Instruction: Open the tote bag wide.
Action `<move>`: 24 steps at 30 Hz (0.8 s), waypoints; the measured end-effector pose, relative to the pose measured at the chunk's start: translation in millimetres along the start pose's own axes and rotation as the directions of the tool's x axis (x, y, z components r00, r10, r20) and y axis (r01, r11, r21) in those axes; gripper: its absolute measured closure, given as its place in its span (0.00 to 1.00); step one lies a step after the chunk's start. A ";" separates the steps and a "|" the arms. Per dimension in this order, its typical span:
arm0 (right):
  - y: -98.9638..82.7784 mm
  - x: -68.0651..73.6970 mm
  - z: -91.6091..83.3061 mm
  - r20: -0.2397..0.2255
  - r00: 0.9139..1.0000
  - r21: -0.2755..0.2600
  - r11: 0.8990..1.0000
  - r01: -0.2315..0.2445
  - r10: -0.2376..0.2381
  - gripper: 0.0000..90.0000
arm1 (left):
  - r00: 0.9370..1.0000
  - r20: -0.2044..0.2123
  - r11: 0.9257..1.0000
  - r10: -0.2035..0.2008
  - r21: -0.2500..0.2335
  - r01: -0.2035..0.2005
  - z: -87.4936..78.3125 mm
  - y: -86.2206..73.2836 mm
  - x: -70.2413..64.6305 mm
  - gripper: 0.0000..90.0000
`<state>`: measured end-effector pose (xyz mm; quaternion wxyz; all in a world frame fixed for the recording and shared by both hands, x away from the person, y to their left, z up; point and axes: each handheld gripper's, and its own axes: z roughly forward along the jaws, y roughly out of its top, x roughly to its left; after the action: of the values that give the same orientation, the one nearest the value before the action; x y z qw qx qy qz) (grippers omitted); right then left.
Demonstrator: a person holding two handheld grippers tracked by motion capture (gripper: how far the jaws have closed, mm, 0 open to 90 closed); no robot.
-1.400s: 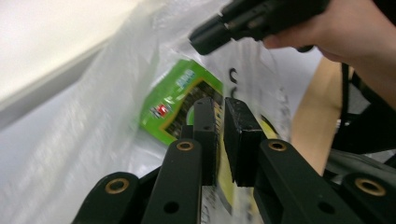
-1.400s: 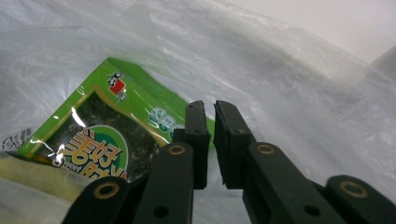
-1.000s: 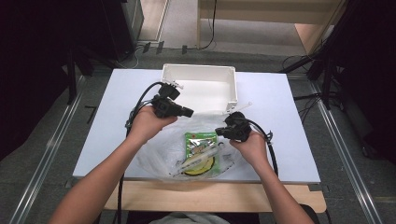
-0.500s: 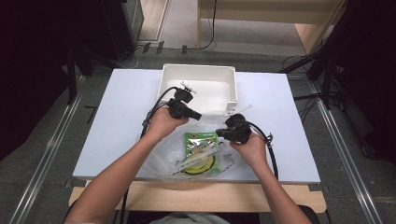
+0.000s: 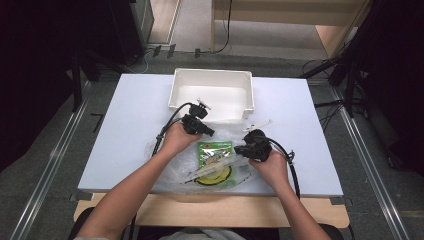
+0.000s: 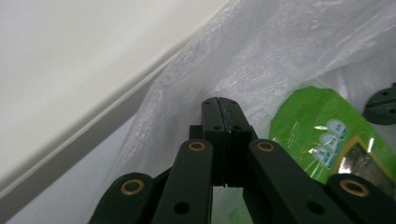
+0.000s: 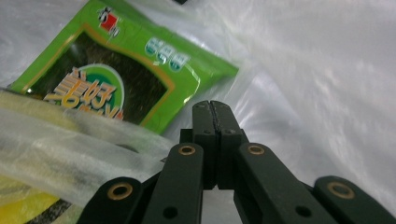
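Note:
A crumpled clear plastic bag (image 5: 180,167) lies at the table's front middle. Inside it are a green snack packet (image 5: 215,152) and a yellow packet (image 5: 215,176). My left gripper (image 5: 209,132) is at the bag's far edge, just in front of the white bin (image 5: 212,75), with its jaws shut. In the left gripper view its tips (image 6: 218,100) rest against the bag film (image 6: 261,60), the green packet (image 6: 322,126) to their right. My right gripper (image 5: 239,149) is at the packet's right side, shut. Its tips (image 7: 211,104) lie over film (image 7: 327,70) beside the green packet (image 7: 116,70). I see no film between either pair of jaws.
The white bin has nothing in it and stands at the table's far middle; its wall (image 6: 70,56) is close to my left gripper. The white table (image 5: 125,125) stretches to both sides of the bag. A small white strip (image 5: 257,125) lies by the bin's front right corner.
My left hand has come down and to the right, from in front of the bin's left part to the bag's far edge. The right hand has stayed put.

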<state>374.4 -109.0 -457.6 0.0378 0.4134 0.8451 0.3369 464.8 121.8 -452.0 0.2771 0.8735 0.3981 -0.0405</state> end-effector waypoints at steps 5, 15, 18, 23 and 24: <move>-17.3 8.4 -5.7 -0.002 1.000 0.019 1.000 0.009 -0.009 1.00 | 1.000 -0.012 1.000 0.000 0.000 0.000 0.2 0.1 -1.8 1.00; -47.9 24.7 -19.1 -0.011 1.000 0.024 1.000 0.017 -0.017 1.00 | 0.999 -0.038 1.000 0.001 -0.027 -0.002 1.2 -2.5 -4.8 1.00; -53.3 28.0 -22.5 -0.009 1.000 0.026 0.999 0.024 -0.023 1.00 | 0.998 -0.059 0.999 0.012 -0.030 -0.014 1.8 -1.4 -6.1 1.00; -62.4 31.0 -27.8 -0.012 1.000 0.021 1.000 0.022 -0.022 1.00 | 0.998 -0.070 0.999 0.010 -0.042 -0.013 2.3 0.1 -3.6 1.00; -63.3 31.7 -28.4 -0.010 1.000 0.023 0.999 0.022 -0.022 1.00 | 0.998 -0.068 0.999 0.006 -0.045 -0.009 2.4 0.5 -2.6 1.00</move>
<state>301.3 -128.7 -466.9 0.0323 0.4028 0.8536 0.3287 463.7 118.5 -453.1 0.2834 0.8693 0.4050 -0.0007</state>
